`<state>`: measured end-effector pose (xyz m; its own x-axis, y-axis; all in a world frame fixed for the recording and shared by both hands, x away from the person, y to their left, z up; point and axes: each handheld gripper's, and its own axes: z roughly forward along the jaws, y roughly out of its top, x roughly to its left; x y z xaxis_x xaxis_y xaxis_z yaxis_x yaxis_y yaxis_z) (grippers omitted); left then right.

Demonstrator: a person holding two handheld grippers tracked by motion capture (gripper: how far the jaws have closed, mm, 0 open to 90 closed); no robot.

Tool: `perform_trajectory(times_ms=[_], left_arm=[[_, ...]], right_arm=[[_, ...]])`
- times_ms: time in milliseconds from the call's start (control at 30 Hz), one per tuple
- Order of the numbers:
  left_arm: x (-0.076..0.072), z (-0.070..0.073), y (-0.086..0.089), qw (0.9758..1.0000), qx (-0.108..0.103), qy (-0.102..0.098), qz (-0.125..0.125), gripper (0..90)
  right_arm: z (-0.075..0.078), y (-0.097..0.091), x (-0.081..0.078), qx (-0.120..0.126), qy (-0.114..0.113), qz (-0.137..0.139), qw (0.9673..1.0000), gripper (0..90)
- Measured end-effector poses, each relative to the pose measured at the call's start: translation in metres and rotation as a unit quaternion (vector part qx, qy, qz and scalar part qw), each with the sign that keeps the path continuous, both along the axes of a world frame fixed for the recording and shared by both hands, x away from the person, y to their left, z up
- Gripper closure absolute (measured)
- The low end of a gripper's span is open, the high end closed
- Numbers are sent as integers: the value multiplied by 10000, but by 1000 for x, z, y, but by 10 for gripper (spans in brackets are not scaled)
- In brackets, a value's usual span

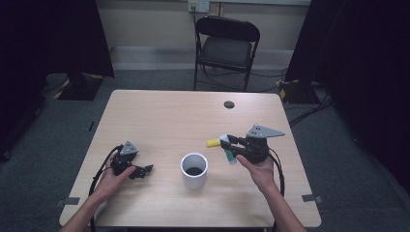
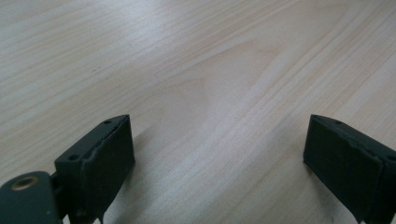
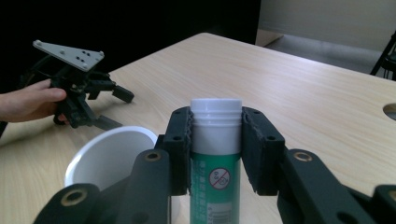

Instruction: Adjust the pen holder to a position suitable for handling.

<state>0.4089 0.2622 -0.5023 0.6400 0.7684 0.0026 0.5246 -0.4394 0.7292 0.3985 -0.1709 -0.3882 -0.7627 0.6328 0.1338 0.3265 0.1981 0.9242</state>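
Observation:
My right gripper (image 1: 227, 144) is shut on a green tube (image 1: 231, 157) with a white threaded neck, held just above the table to the right of a white cup (image 1: 194, 170). In the right gripper view the tube (image 3: 215, 186) stands upright between the jaws, and the cup (image 3: 109, 156) sits low on the left. A small yellow piece (image 1: 212, 143) lies just left of the tube's white end. To the cup's left, my left gripper (image 1: 143, 170) rests low on the table. Its jaws stand wide apart over bare wood (image 2: 219, 140), with nothing between them.
The light wooden table (image 1: 159, 116) has a round dark cable hole (image 1: 229, 104) near its far edge. Beyond it stands a black folding chair (image 1: 226, 46). Cables trail across the grey carpet at the right.

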Motion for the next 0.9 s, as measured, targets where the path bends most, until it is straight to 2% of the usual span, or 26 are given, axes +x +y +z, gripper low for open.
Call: perform_trajectory(times_ms=[167,900], left_arm=[[0,0,0,10000,-6,0,1,82],[0,0,0,10000,5,0,-6,82]], right_arm=[[7,5,-4,31,-101,103,9999,655],[22,27,-8,79,-256,356,9990,655]])
